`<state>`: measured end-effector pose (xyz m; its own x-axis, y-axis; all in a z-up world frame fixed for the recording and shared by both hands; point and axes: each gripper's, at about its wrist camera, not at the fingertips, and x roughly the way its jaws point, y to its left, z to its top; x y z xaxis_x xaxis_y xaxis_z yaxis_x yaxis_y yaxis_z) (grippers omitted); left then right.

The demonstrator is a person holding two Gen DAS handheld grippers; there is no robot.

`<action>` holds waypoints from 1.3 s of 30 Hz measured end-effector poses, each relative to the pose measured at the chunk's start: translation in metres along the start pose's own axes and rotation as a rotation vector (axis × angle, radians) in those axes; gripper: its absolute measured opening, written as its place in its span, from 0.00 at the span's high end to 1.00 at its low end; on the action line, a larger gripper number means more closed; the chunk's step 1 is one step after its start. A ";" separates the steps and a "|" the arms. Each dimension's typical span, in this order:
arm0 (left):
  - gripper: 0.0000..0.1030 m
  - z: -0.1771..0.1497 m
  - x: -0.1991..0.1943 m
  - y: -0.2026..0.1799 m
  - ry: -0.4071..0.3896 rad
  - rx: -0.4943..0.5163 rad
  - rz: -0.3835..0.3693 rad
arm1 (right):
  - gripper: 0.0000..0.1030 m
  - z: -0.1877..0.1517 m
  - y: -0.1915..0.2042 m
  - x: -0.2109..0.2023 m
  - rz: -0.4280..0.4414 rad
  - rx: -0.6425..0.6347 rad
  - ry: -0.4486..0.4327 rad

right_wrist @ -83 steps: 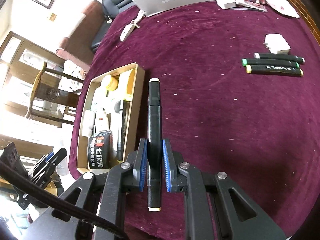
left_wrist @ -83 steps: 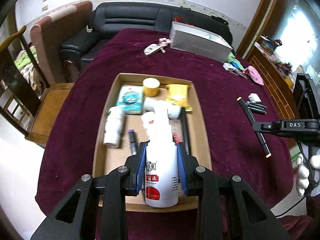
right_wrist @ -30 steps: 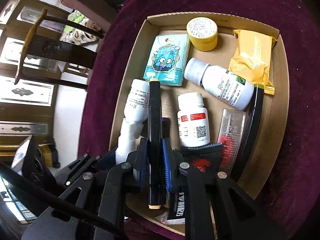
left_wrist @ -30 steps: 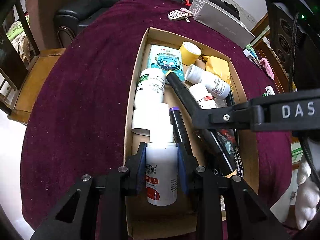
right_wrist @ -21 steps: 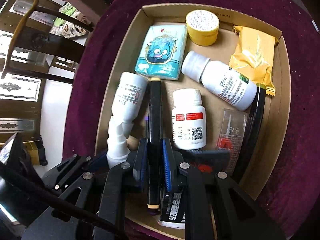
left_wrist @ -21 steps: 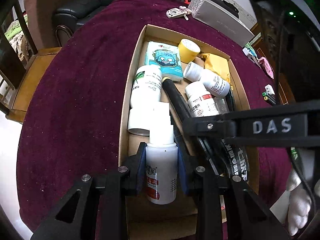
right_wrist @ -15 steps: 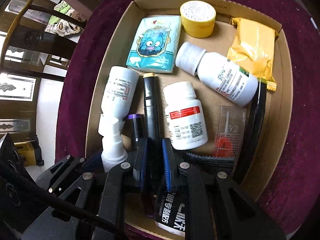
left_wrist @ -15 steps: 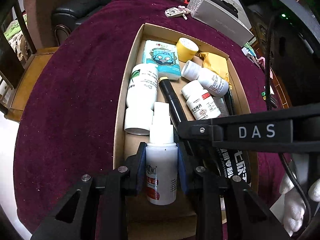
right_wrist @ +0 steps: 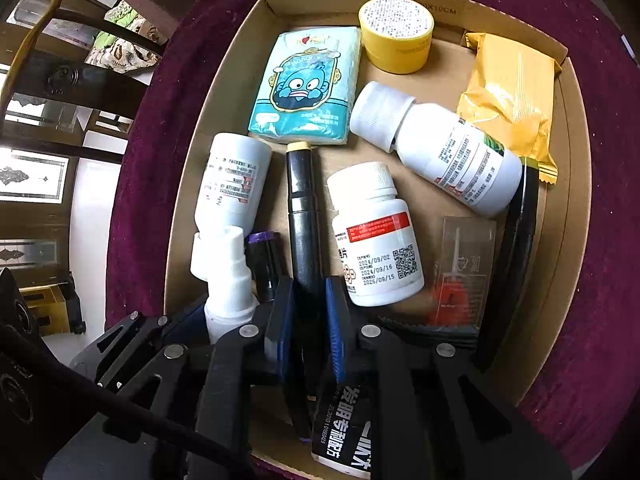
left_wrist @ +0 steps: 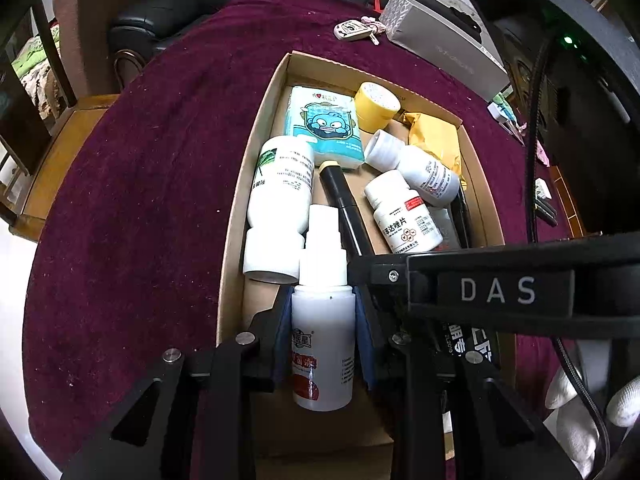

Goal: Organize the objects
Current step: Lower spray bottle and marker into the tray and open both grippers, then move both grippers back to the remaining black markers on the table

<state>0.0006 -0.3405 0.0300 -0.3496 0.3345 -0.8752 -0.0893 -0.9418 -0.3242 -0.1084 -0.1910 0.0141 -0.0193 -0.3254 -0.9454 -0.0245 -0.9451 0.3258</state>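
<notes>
Left claw (left_wrist: 323, 334) grips spray bottle (left_wrist: 323, 332) seemingly over cardboard box (left_wrist: 256, 152).

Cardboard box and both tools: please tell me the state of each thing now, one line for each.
Cardboard box: open, no lid.
Left tool: shut on the spray bottle.
Spray bottle: capped, held over the box.
Right tool: pads slightly apart around the black marker.
Black marker: capped, lying in the box.
Red-label pill bottle: capped, lying down.
Yellow jar: standing upright.
</notes>
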 end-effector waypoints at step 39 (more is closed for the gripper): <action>0.44 0.006 -0.040 -0.072 -0.075 0.084 0.107 | 0.56 -0.033 -0.031 -0.090 0.196 0.006 -0.239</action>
<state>0.0155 -0.2857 0.0904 -0.4293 0.2311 -0.8731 -0.1245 -0.9726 -0.1963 -0.0732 -0.1337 0.0886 -0.2584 -0.4849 -0.8355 -0.0025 -0.8646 0.5025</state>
